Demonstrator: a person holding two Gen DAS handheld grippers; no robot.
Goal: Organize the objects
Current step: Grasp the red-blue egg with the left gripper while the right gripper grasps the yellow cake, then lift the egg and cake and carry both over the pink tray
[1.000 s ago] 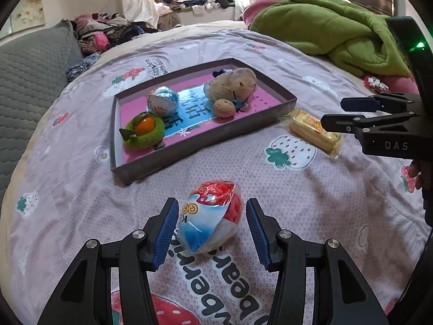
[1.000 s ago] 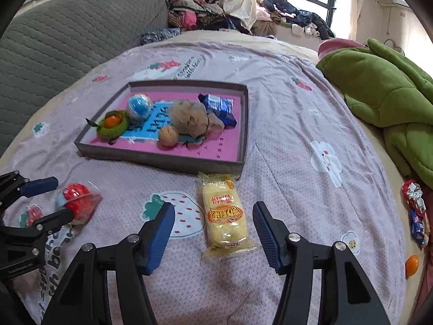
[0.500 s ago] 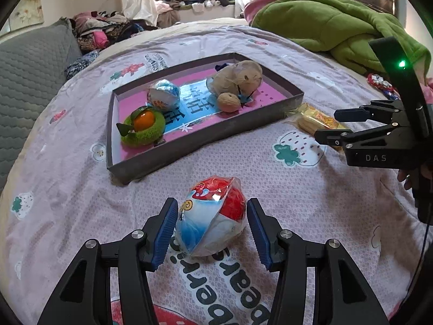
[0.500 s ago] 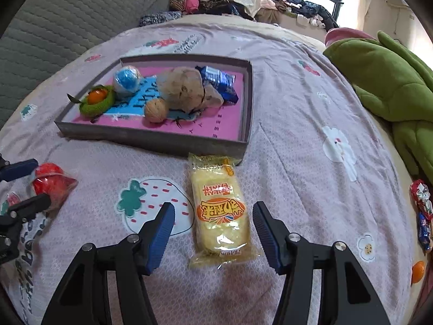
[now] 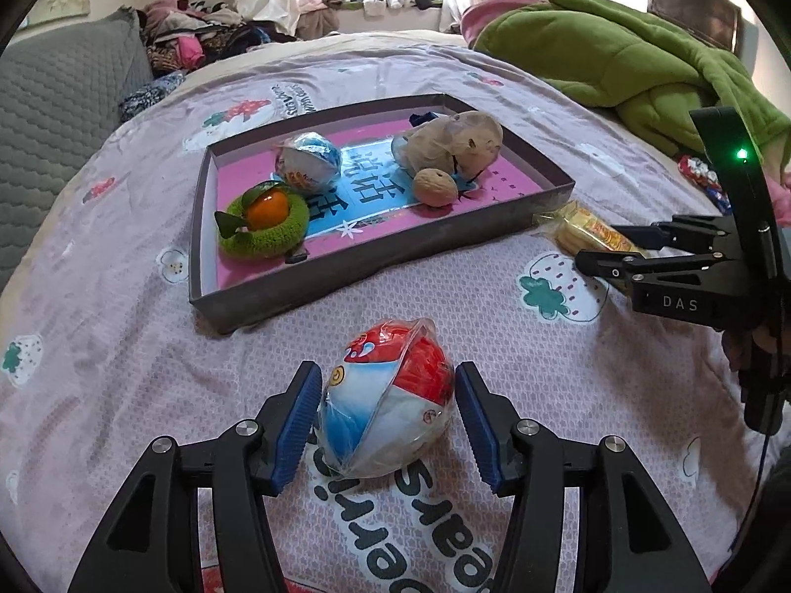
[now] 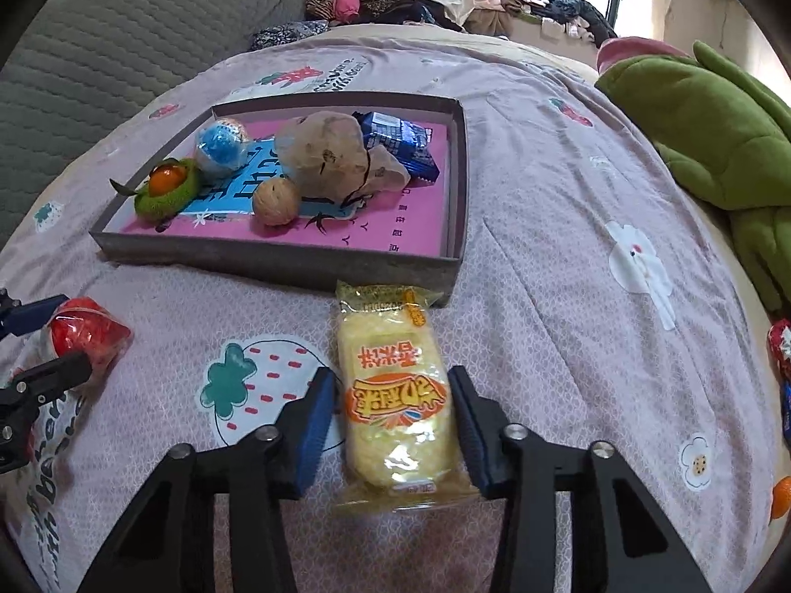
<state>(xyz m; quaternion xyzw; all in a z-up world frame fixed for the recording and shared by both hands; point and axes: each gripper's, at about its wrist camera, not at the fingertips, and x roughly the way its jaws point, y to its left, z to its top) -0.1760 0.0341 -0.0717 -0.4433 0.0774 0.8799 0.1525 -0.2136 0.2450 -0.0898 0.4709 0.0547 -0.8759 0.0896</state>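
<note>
A red, white and blue wrapped ball (image 5: pixel 388 410) lies on the bedspread between the blue pads of my left gripper (image 5: pixel 385 380). Its jaws are opening, and a narrow gap shows at the right pad. A yellow snack packet (image 6: pixel 395 395) lies lengthwise between the fingers of my right gripper (image 6: pixel 392 375). Those jaws are closing, with the pads right at the wrapper's edges. Just beyond both stands the dark tray (image 5: pixel 346 267) with a pink floor. From the left wrist view, the right gripper (image 5: pixel 600 247) sits low at the right over the packet (image 5: pixel 588 232).
The tray (image 6: pixel 277 257) holds a blue ball (image 6: pixel 220 148), an orange in a green knitted ring (image 6: pixel 168 188), a walnut (image 6: pixel 276 201), a bagged brown lump (image 6: pixel 326 153) and a blue packet (image 6: pixel 400 141). A green blanket (image 6: pixel 707 133) lies right; sweets (image 6: pixel 781 346) at the right edge.
The right gripper sank toward the yellow packet and its jaws narrowed around it. The left gripper stayed around the wrapped ball, its jaws a little wider.
</note>
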